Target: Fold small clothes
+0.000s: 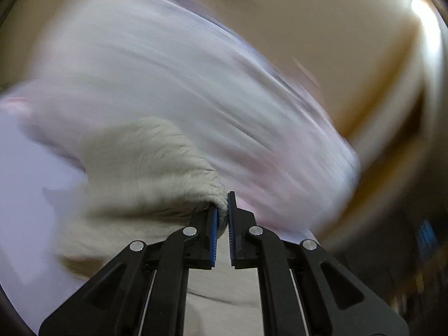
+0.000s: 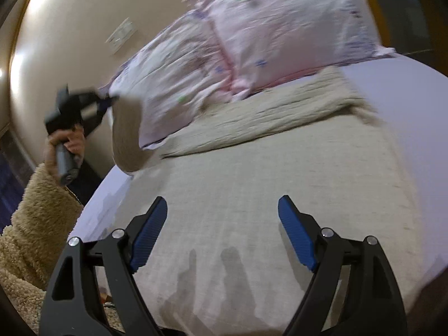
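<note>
A beige knit garment (image 2: 252, 184) lies spread on the bed, its far part folded into a ribbed band (image 2: 268, 117). My left gripper (image 1: 221, 210) is shut on a corner of the beige garment (image 1: 145, 168) and holds it lifted; the left wrist view is blurred by motion. In the right wrist view the left gripper (image 2: 107, 102) shows at the far left, lifting a hanging part of the garment (image 2: 126, 140). My right gripper (image 2: 222, 207) is open and empty, just above the garment's near part.
Two pink patterned pillows (image 2: 252, 42) lie at the bed's head against a beige wall (image 2: 70, 42). A lilac sheet (image 2: 406, 89) covers the bed. The bed's left edge (image 2: 95, 196) drops to a dark floor. The person's fleece sleeve (image 2: 30, 218) is at the left.
</note>
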`<move>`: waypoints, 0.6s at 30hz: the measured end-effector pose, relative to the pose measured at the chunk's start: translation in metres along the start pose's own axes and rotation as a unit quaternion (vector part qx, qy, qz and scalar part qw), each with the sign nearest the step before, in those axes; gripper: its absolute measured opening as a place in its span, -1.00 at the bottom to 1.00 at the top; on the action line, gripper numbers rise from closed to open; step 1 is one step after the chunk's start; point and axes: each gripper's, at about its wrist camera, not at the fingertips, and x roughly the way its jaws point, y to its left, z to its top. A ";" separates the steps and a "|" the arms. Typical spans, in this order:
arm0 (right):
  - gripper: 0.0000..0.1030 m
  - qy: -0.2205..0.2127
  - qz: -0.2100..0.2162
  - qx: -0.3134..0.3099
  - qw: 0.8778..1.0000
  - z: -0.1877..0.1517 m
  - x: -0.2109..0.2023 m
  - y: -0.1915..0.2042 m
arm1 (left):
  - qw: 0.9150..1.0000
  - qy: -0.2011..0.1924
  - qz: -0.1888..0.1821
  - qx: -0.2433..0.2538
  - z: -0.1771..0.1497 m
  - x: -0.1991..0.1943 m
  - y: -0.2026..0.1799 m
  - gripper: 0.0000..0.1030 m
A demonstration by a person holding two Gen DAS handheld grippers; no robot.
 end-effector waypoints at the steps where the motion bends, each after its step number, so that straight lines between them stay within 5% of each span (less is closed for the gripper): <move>1: 0.58 -0.003 -0.010 0.007 1.000 -0.002 -0.004 -0.007 | 0.999 0.037 -0.029 0.024 -0.014 0.023 -0.027 -0.87; 4: 0.58 -0.008 -0.038 0.023 0.999 -0.007 -0.015 -0.022 | 0.983 0.149 -0.063 0.089 -0.067 0.089 -0.090 -0.87; 7: 0.58 -0.019 -0.058 0.023 0.998 -0.015 -0.032 -0.031 | 0.975 0.192 -0.062 0.095 -0.094 0.109 -0.096 -0.87; 11: 0.61 -0.028 -0.059 0.025 0.998 -0.018 -0.043 -0.042 | 0.981 0.172 -0.024 0.083 -0.084 0.074 -0.060 -0.76; 13: 0.61 -0.027 -0.049 0.034 0.998 -0.018 -0.044 -0.045 | 0.987 0.142 0.007 0.079 -0.078 0.037 -0.038 -0.15; 18: 0.61 -0.025 -0.037 0.031 0.998 -0.014 -0.043 -0.041 | 0.985 0.080 0.095 0.119 -0.080 -0.051 0.001 -0.01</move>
